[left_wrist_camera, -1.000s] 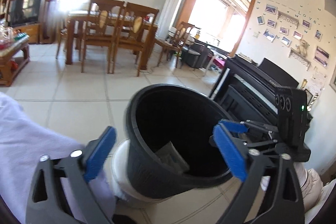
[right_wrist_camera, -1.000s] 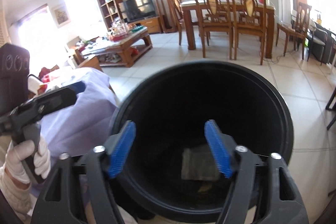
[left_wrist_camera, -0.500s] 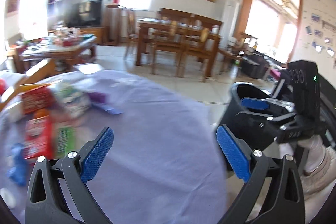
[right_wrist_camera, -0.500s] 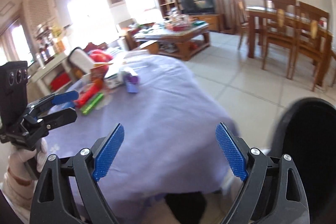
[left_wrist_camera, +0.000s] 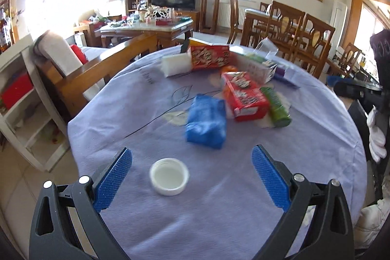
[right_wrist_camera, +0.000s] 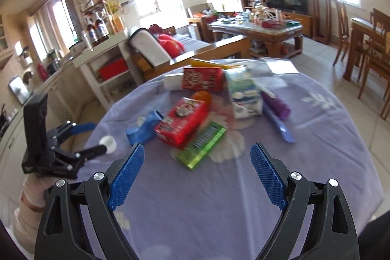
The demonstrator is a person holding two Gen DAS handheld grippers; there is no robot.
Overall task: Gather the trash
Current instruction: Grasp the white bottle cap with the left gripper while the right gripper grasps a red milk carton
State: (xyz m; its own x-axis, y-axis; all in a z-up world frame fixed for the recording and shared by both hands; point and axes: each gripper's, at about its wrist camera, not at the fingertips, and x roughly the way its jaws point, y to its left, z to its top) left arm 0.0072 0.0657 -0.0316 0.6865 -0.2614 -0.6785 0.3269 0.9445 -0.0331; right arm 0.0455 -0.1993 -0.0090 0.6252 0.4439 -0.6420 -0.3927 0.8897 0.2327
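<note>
The trash sits in a loose heap toward the middle and far side of a round table under a lilac tablecloth (left_wrist_camera: 136, 109), and nearest of all is a white bottle cap (left_wrist_camera: 169, 176), lying open side up on the cloth just ahead of the left gripper (left_wrist_camera: 191, 176), a little left of centre between its blue pads. Those jaws stand wide apart and hold nothing. Beyond the cap lies a blue packet (left_wrist_camera: 206, 121), and just behind it a red carton (left_wrist_camera: 245, 95) rests at a slant with a green pack (left_wrist_camera: 276, 106) close against its right side. An orange fruit (left_wrist_camera: 229, 68) peeks out behind the red carton. Further back, a second red box (left_wrist_camera: 209, 57) stands beside a white block (left_wrist_camera: 176, 64), with a white-and-blue carton (left_wrist_camera: 256, 67) to the right. From the right wrist view the same pile lies ahead of the right gripper (right_wrist_camera: 197, 173); its jaws are spread wide too, empty, with bare cloth between the pads. Here a purple wrapper (right_wrist_camera: 276, 105) and a flat blue strip (right_wrist_camera: 280, 126) show to the right of the white-and-blue carton. The left gripper appears at the left edge of this view, held in a white-gloved hand (right_wrist_camera: 29, 189), with the bottle cap showing just past its fingers. The picture is slightly smeared.
</note>
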